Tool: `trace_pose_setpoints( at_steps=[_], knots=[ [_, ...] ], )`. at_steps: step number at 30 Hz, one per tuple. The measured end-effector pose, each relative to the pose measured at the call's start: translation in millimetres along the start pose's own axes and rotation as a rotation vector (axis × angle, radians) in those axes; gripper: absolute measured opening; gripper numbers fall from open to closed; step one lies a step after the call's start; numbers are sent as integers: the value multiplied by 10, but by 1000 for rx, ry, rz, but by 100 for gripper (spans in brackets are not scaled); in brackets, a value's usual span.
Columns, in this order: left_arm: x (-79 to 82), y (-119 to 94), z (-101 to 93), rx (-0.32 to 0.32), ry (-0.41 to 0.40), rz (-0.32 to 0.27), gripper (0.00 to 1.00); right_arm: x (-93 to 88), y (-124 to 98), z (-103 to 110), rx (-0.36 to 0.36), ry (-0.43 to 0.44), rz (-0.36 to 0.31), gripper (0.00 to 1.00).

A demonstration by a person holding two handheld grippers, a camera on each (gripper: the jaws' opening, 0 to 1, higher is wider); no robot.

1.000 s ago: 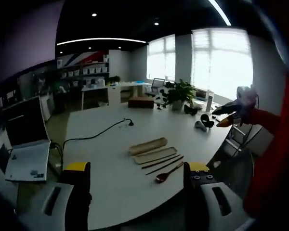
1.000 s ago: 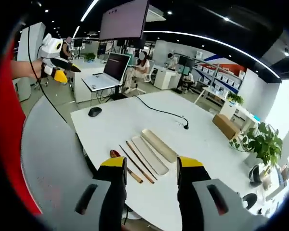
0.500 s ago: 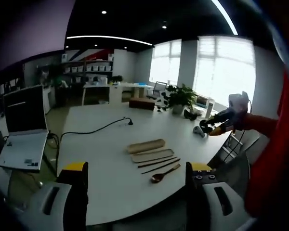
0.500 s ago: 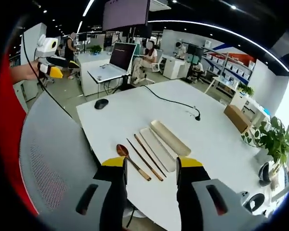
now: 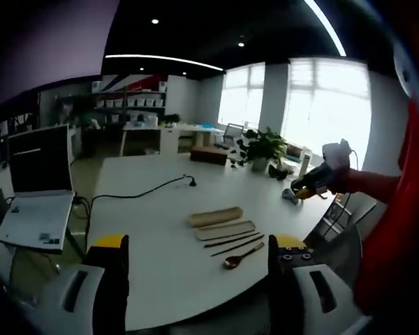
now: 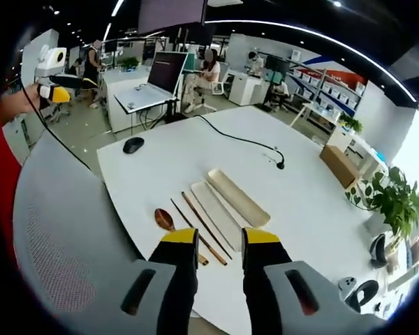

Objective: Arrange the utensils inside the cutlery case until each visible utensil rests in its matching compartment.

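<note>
**Q:** Fingers first: how do they stand?

**A:** On the left gripper (image 5: 194,252), the yellow-tipped black fingers (image 5: 110,243) are spread wide with nothing between them. The right gripper (image 6: 219,241) has its fingers (image 6: 179,237) drawn near each other with a narrow gap, grasping nothing. Both hang above the near edge of the surface, touching none of the things.

**Q:** Where are the utensils?

**A:** They lie side by side near the front of the large white rounded surface (image 6: 160,164). In the right gripper view, a dark wooden spoon (image 6: 169,223) lies nearest the edge, its bowl pointing left. Just beside it lie two thin dark wooden chopsticks (image 6: 199,225), then the pale flat open cutlery case tray (image 6: 213,214), then its tan wooden lid (image 6: 237,197), all roughly parallel. The spoon and chopsticks rest outside the tray.

**Q:** Anything else?

**A:** A black computer mouse (image 6: 133,144) and a black cable (image 6: 241,139) lie farther back on the surface. A brown cardboard box (image 6: 336,165) and a green potted plant (image 6: 385,201) stand at the far side. A grey mesh chair back (image 6: 63,230) sits close to the left
</note>
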State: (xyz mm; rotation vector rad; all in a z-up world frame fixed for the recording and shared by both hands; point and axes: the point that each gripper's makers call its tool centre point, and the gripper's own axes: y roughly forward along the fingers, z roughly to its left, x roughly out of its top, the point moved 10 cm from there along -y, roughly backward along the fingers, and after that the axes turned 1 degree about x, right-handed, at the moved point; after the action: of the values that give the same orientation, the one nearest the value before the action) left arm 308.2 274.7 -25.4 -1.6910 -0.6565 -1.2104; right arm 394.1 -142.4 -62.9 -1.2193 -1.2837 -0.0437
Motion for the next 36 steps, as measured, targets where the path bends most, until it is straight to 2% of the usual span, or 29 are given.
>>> trace_pose_setpoints(
  at_steps=[6, 9, 13, 17, 27, 30, 34, 36],
  knots=[
    [-36, 45, 10, -4, 30, 24, 80, -62, 74, -10, -10, 37, 23, 28],
    [-44, 62, 28, -5, 21, 26, 80, -92, 84, -20, -10, -37, 74, 25],
    [-22, 62, 76, 11, 7, 15, 83, -101, 96, -40, -4, -24, 70, 18],
    [-15, 61, 98, 5, 7, 17, 82, -120, 151, -34, 9, -4, 73, 19],
    [-4, 81, 109, -38, 15, 21, 81, -104, 294, 57, 53, -101, 141, 16],
    [-4, 123, 111, -62, 28, 33, 81, -121, 336, 59, 67, -100, 147, 15],
    [30, 124, 125, -75, 26, 4, 82, -142, 427, 57, 81, -87, 149, 17],
    [54, 103, 123, -69, 5, -23, 84, -141, 467, 73, 113, -91, 160, 20]
  ],
)
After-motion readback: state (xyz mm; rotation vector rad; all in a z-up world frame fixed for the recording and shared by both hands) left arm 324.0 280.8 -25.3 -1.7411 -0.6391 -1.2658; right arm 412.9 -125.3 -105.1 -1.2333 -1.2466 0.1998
